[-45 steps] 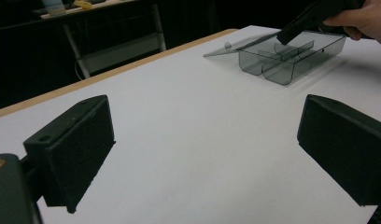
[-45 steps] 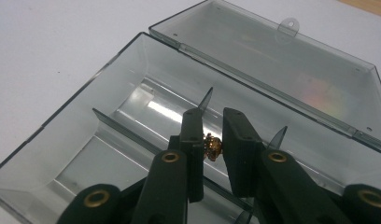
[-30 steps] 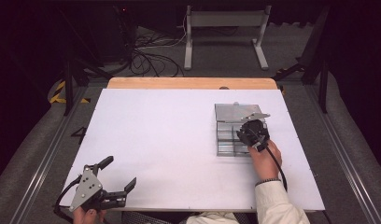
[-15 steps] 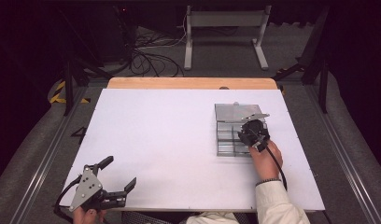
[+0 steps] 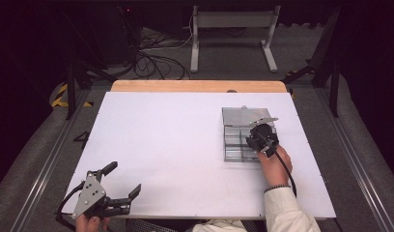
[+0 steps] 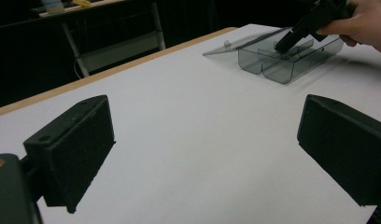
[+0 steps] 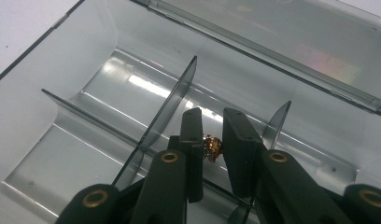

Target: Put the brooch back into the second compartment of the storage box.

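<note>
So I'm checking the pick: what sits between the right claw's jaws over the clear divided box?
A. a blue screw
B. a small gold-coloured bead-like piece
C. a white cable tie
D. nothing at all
B: the right gripper view shows the right claw closed around a small gold-coloured piece above the divided box.

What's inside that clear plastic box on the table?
Thin dividers split the box into compartments that look bare. The right gripper reaches in, pinching a small gold bead. What lies beneath its jaws is hidden.

Overhead light renders the white worktop (image 5: 185,145) bright; surroundings remain dark. Glare streaks cross the clear plastic organizer box (image 7: 132,84). Soft shadows fall beneath it. Near jaws appear slightly blurred.
</note>
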`<act>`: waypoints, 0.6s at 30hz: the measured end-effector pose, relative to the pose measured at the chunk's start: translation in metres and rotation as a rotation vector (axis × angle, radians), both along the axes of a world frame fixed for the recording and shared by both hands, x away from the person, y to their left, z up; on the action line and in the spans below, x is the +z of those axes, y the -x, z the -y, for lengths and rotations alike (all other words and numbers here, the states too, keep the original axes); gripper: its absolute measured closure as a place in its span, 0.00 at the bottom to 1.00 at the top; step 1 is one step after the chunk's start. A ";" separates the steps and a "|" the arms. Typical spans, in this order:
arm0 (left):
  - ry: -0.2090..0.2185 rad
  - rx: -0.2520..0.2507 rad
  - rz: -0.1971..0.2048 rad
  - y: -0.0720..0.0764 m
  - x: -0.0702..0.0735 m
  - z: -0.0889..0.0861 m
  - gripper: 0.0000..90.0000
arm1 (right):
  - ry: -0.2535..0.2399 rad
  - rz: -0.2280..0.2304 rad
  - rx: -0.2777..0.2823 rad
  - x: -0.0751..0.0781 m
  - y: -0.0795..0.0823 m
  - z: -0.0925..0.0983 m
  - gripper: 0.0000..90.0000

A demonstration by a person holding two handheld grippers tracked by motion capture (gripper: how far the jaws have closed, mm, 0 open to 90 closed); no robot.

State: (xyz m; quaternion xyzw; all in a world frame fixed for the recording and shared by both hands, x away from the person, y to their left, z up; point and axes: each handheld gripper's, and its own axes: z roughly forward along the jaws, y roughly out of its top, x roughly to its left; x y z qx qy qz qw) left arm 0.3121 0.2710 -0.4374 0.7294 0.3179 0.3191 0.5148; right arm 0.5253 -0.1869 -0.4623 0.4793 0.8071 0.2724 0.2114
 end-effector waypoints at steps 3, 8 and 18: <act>0.001 0.001 0.001 0.000 0.000 0.000 0.05 | -0.005 0.002 0.003 0.000 0.000 0.000 0.84; 0.001 0.001 0.001 0.000 0.000 0.000 0.05 | -0.011 0.006 0.003 0.002 0.001 0.001 0.82; 0.005 0.002 0.002 0.000 0.000 0.000 0.05 | -0.055 0.054 0.014 0.015 0.010 0.005 0.73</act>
